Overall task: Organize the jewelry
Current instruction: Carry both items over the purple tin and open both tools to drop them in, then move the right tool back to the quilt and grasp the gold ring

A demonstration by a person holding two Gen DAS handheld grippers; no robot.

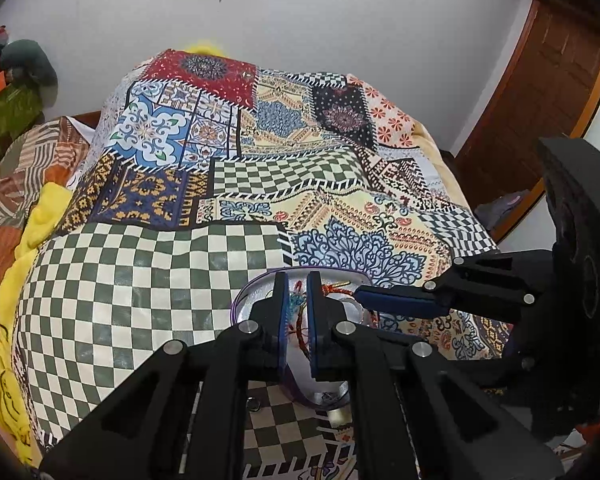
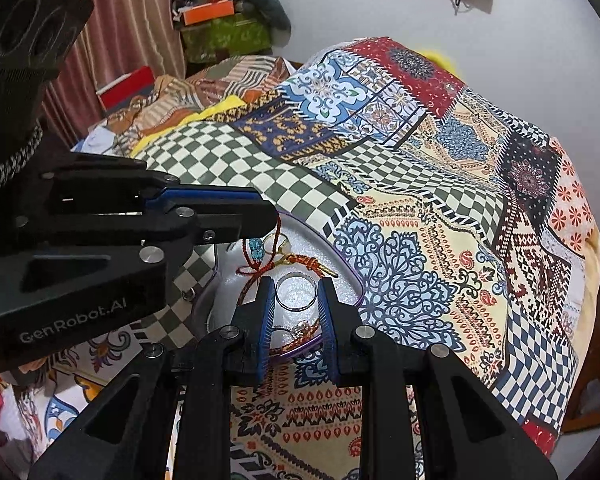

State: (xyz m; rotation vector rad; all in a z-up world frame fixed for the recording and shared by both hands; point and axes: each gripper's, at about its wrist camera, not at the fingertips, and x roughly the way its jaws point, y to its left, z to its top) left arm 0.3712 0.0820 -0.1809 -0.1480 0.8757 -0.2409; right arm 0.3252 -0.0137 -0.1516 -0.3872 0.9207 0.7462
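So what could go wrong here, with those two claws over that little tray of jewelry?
The red cord bracelet seems to run up to the left gripper, so lifting could drag the tangle out. The right gripper brackets a clear glass bangle, which could slip. The tray lies on soft, uneven bedding and could tip.

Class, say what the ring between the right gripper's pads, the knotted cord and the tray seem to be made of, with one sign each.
Ring: clear glass or plastic, glossy; you see through it.
Knotted cord: red thread, matte; knots and a frayed-looking end.
Tray: clear plastic rim with a purple edge; white, foam-like floor.
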